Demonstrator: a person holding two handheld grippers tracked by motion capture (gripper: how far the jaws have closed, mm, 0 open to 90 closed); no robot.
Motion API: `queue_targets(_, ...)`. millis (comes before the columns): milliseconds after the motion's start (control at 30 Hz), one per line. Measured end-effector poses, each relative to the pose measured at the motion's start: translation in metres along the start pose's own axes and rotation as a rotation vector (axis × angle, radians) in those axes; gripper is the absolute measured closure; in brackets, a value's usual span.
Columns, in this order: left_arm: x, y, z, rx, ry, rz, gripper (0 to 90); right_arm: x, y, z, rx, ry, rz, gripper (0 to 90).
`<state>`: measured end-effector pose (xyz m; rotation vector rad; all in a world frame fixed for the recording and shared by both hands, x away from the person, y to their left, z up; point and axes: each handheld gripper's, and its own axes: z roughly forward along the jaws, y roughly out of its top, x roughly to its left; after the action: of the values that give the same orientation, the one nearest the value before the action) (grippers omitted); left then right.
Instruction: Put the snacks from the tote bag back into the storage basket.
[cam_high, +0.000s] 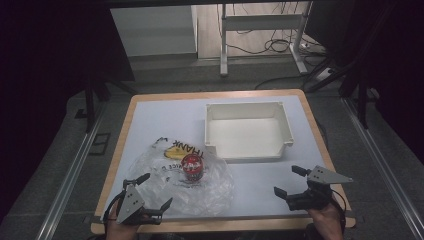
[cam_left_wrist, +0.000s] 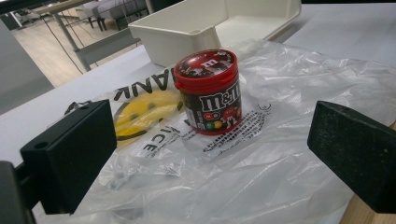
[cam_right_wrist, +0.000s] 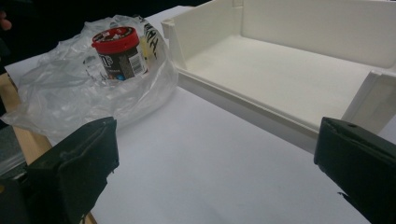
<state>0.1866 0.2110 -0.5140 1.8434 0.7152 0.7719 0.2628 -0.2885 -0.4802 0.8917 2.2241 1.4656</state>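
Observation:
A small red-lidded candy tub (cam_high: 192, 167) (cam_left_wrist: 209, 91) (cam_right_wrist: 118, 53) stands upright on a crumpled clear plastic bag (cam_high: 180, 177) (cam_left_wrist: 243, 158) (cam_right_wrist: 79, 88) printed with a yellow smiley. My left gripper (cam_high: 155, 192) (cam_left_wrist: 210, 158) sits at the table's front left, open, its jaws wide apart just short of the tub and over the bag. At the front right my right gripper (cam_high: 291, 181) (cam_right_wrist: 215, 172) is open over bare white tabletop, with nothing between its jaws. An empty white bin (cam_high: 248, 131) (cam_left_wrist: 187, 28) (cam_right_wrist: 289, 70) rests behind it.
The white tabletop (cam_high: 260, 185) has a wooden edge (cam_high: 220, 226). The bin's low front wall (cam_right_wrist: 243, 105) faces the right gripper. Beyond the table stand a metal frame (cam_high: 260, 22), loose cables and a dark floor.

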Motion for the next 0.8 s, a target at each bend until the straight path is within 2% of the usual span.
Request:
queue_targets(633, -0.0001, -0.0001, 0.0001, 0.000, -0.001, 0.002, 1.3, 0.0049, 0.0012, 0.0033, -0.005, 0.007, -0.042, 0.0)
queue_targets(800, -0.0002, -0.0002, 0.0004, 0.001, -0.001, 0.002, 1.3, 0.0069, 0.0028, 0.0053, -0.029, 0.005, -0.047, 0.1)
